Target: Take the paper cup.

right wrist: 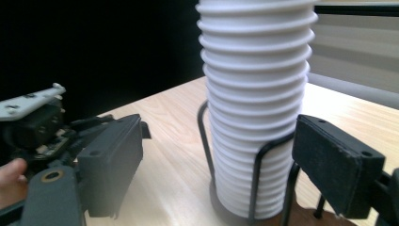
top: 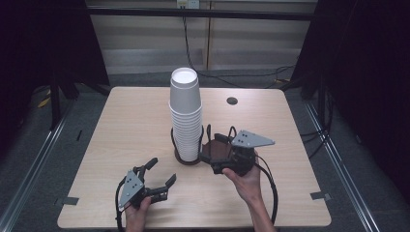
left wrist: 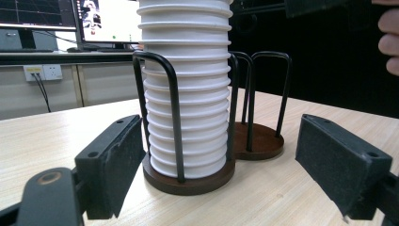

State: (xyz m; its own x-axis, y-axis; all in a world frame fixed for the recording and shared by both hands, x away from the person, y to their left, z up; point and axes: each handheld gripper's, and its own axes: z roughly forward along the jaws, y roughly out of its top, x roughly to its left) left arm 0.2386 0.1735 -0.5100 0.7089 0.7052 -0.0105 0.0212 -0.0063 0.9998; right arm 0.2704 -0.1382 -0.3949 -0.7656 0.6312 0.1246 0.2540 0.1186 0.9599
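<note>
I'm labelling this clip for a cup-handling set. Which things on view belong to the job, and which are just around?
Part of the job:
- stack of white cups
- wire holder around the stack
- empty wire holder beside it
- left gripper, right gripper

Just around:
- table
- cable hole
- floor cables
- monitors

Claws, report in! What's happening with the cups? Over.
Left claw open, empty. Right claw open beside the empty holder. Cup stack upright in its holder. Nothing blocking.
</note>
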